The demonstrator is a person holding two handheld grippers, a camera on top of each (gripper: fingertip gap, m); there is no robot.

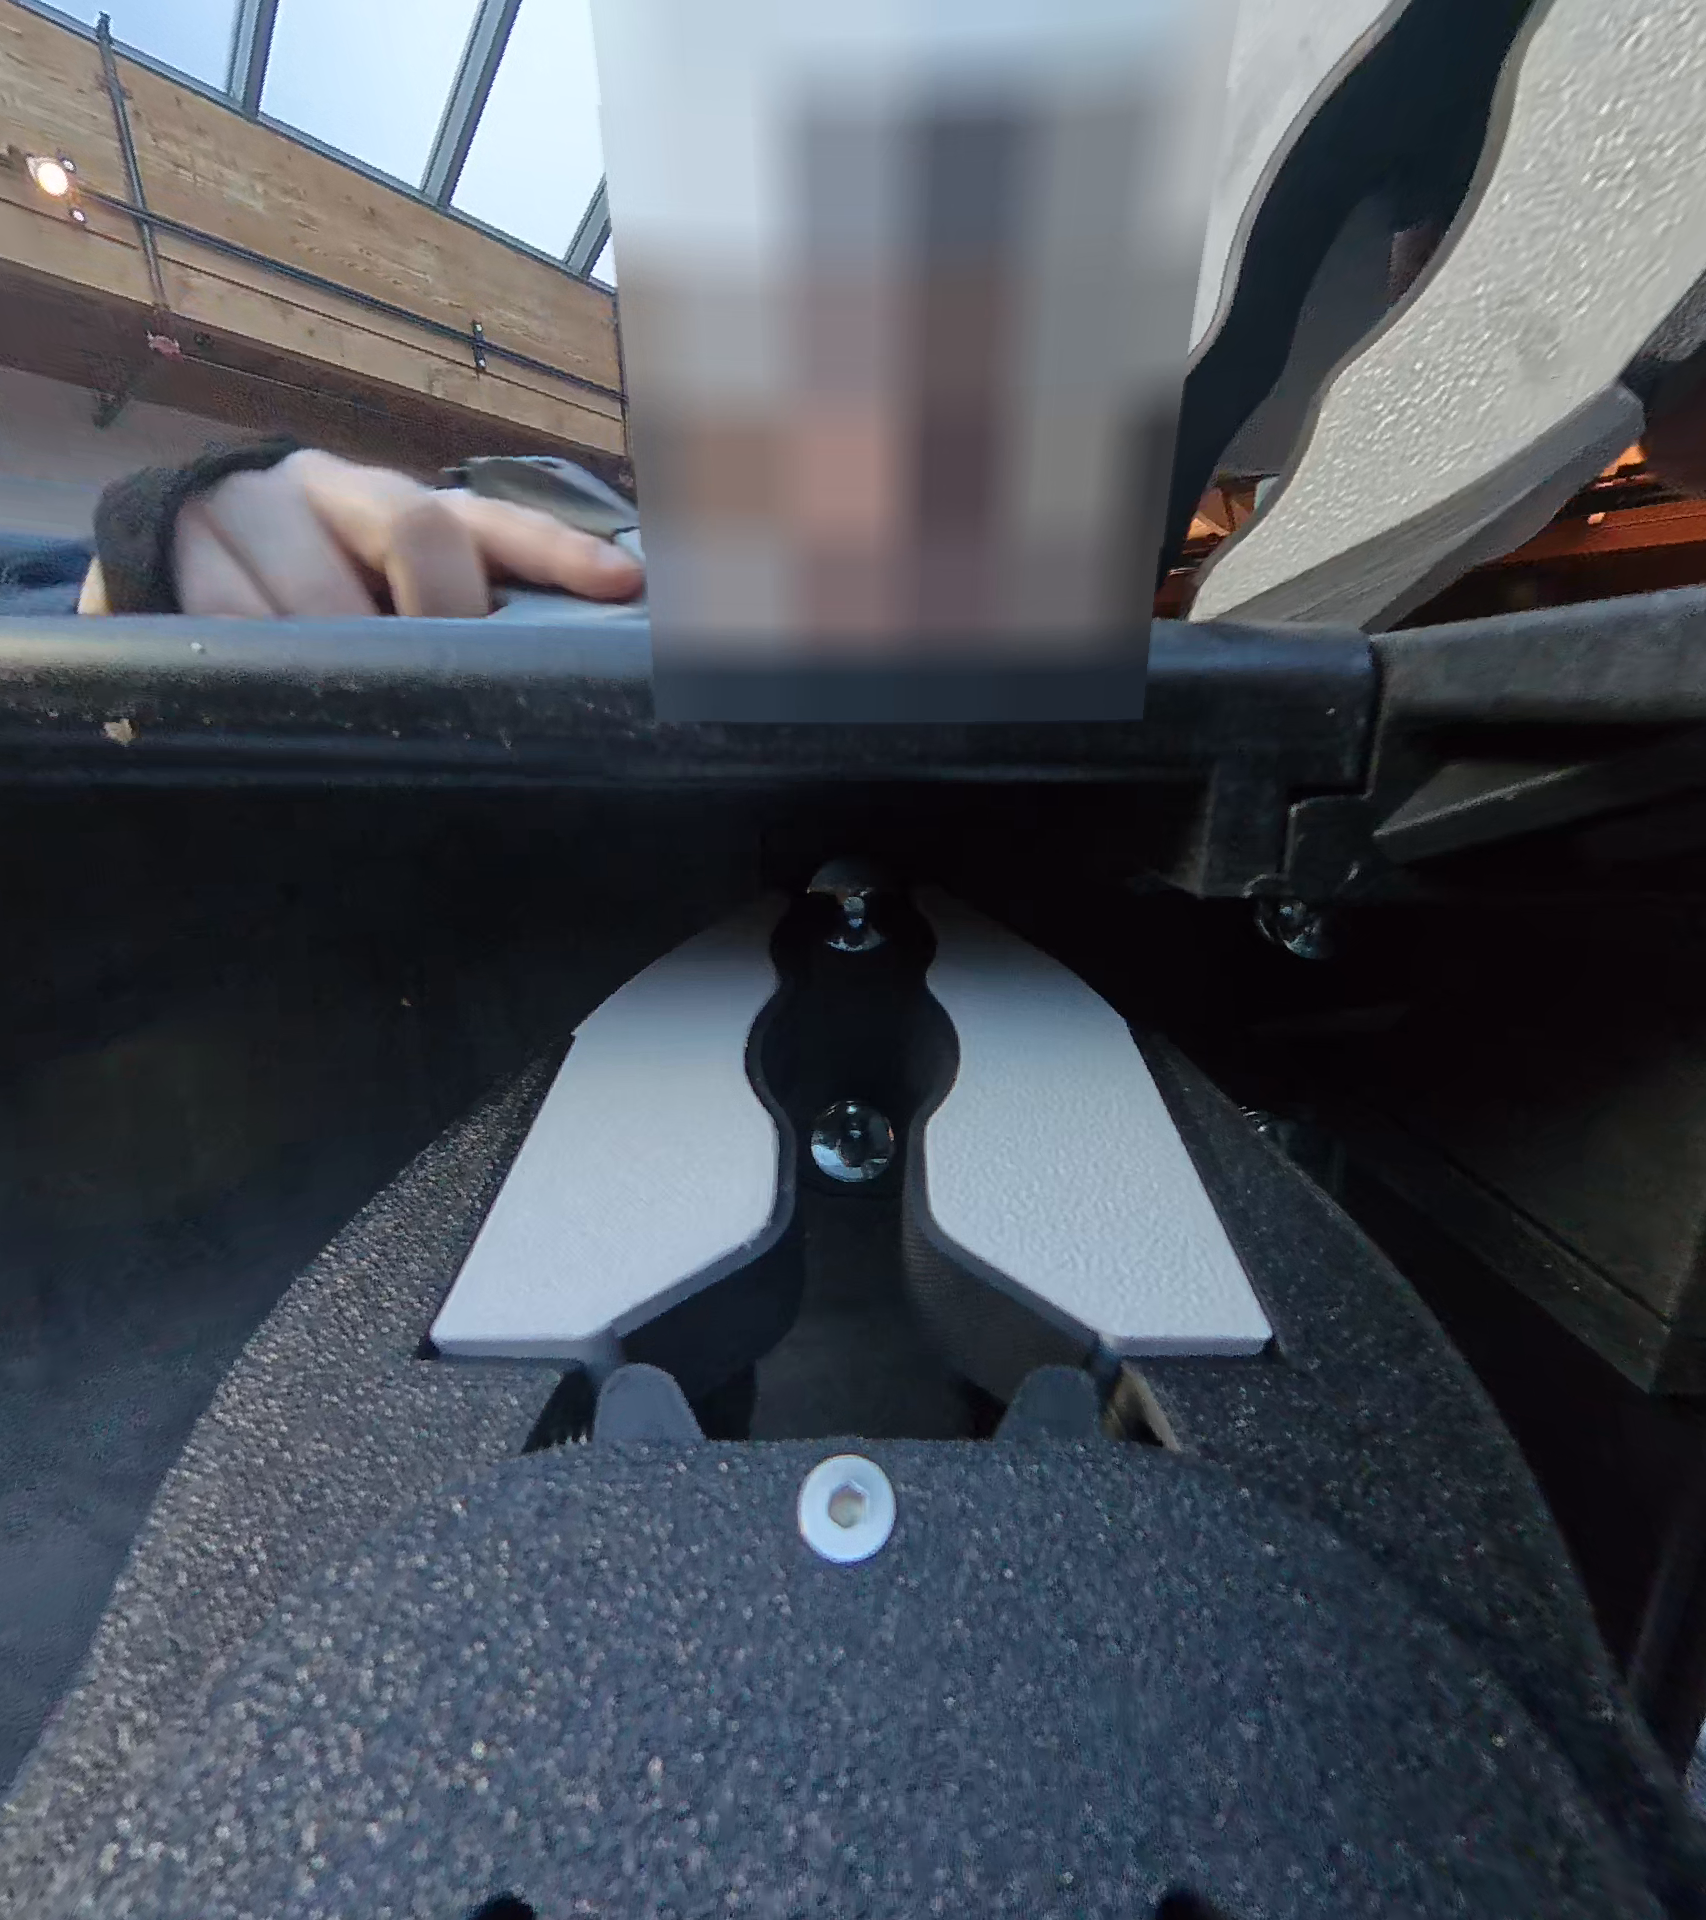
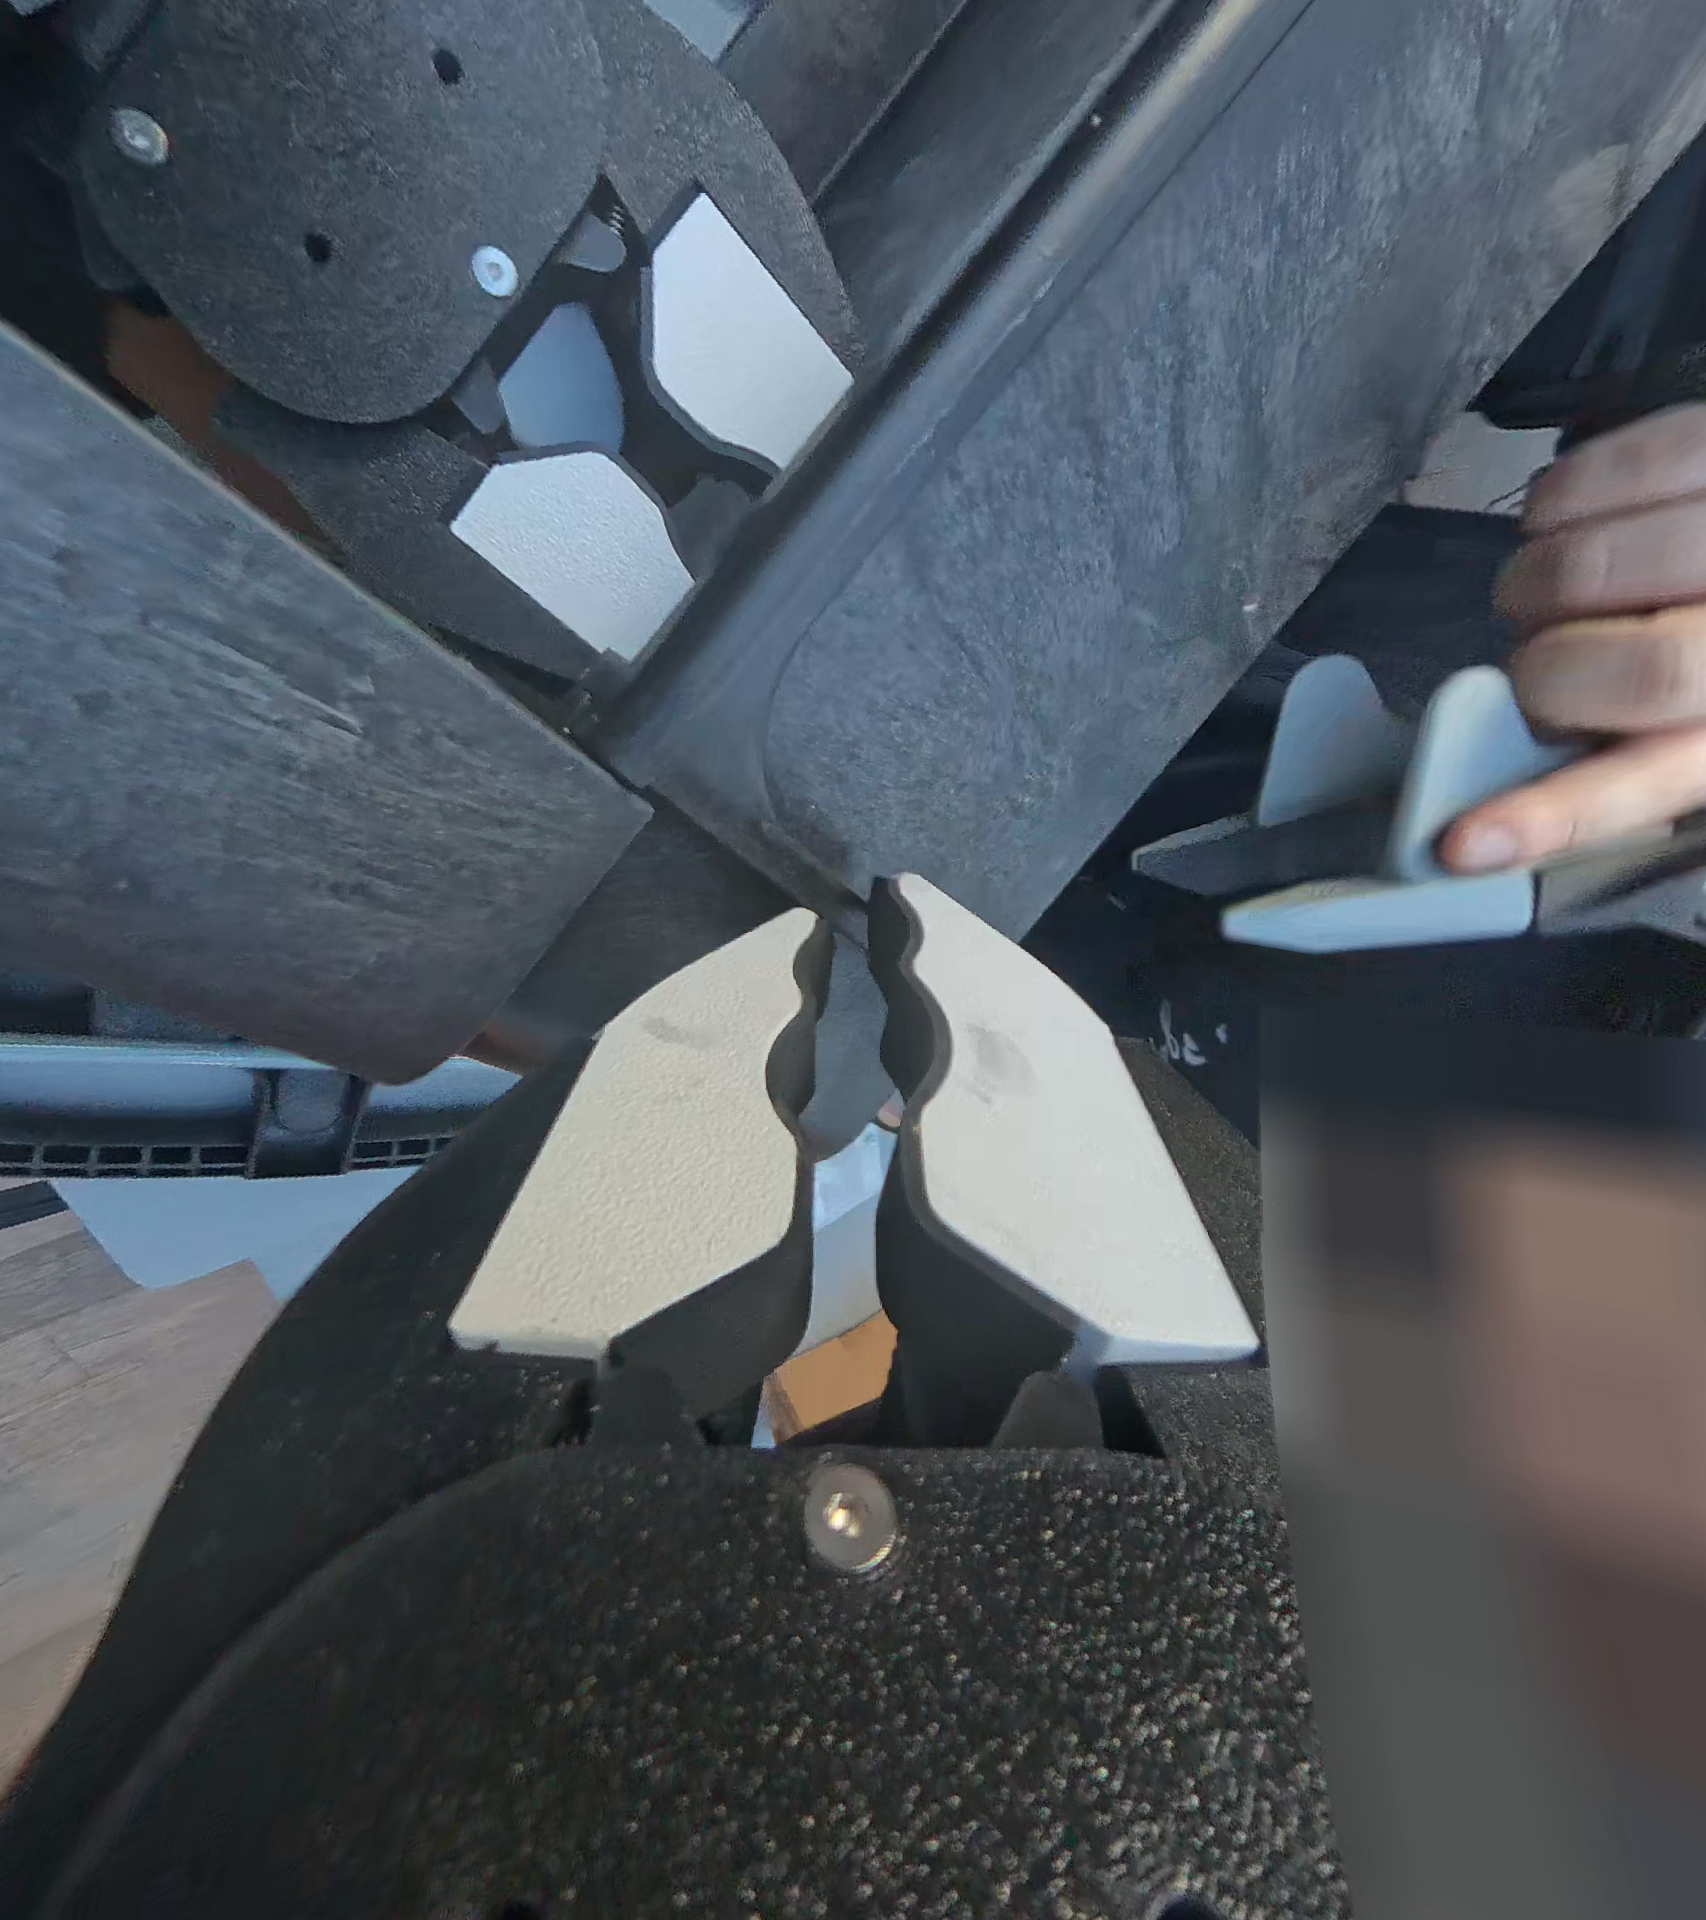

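Note:
In the left wrist view my left gripper (image 1: 854, 899) reaches under the rim of a dark slab (image 1: 309, 675). Its jaws stand nearly closed around a black bracket (image 1: 851, 1049) with two screws. It also shows in the right wrist view (image 2: 714, 520), up against the slab's rail. My right gripper (image 2: 844, 914) is shut on a thin dark tab (image 2: 841, 1023) at the corner where two dark slate-like panels (image 2: 1088, 468) meet. It also shows at the top right of the left wrist view (image 1: 1451, 312). A hand (image 2: 1659, 644) grips a grey handle (image 2: 1400, 904) at the right.
A hand in a dark sleeve (image 1: 340, 530) rests on top of the slab. A wooden beam wall with a lamp (image 1: 51, 175) and skylights lie beyond. Wood floor (image 2: 49, 1455) and a black slotted rail (image 2: 101, 1143) show below the panels. More black frame parts (image 1: 1555, 1195) stand at the right. There is about 6 cm between the tips of the two grippers. The dark slab (image 1: 309, 675) sits 8 cm or so from the ends of my left fingers.

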